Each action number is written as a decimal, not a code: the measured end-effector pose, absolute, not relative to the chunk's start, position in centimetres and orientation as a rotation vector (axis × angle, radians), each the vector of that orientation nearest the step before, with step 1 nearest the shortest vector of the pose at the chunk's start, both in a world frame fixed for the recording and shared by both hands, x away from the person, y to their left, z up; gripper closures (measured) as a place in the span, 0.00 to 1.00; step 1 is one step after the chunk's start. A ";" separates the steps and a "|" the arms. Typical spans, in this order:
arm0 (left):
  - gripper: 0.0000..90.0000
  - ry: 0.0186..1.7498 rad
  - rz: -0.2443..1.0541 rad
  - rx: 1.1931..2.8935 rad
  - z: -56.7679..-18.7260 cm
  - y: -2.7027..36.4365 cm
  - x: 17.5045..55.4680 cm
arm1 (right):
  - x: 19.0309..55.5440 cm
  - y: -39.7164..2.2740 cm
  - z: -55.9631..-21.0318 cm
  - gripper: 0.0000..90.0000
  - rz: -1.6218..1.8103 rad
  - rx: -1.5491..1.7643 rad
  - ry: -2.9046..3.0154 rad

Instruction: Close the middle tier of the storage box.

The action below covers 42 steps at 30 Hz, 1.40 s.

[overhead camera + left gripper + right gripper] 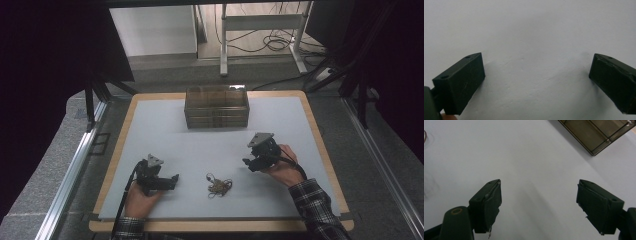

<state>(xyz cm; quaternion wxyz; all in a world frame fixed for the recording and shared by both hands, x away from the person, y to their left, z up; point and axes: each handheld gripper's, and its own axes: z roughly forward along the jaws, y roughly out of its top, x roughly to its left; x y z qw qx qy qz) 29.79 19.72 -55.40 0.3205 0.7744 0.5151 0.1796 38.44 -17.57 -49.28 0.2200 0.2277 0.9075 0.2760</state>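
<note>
Between the left claw (pixel 172 178) and right claw (pixel 247 162), both spread and empty, a tangled golden chain (pixel 219 186) lies ungrasped on the white counter (pixel 210 145); the clear brown compartment box (pixel 217 107) is seemingly unfilled; nothing is judged begun.

Both grippers are black, the left gripper (pixel 173 179) and right gripper (pixel 247 162) each topped by a grey three-cornered plate. A black cable (pixel 123 200) trails from the left. Plaid sleeves (pixel 320 210) cover both wrists. The jaws are blocky, with small screw holes.
</note>
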 end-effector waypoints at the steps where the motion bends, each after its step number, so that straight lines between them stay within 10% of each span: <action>1: 0.01 1.353 0.472 2.035 -55.4 19.7 29.8 | 38.5 -17.5 -49.3 0.22 0.764 0.629 2.511; 42: 0.01 1.354 0.472 2.035 -55.4 19.7 29.8 | 39.8 -14.6 -49.7 0.37 0.605 0.460 2.433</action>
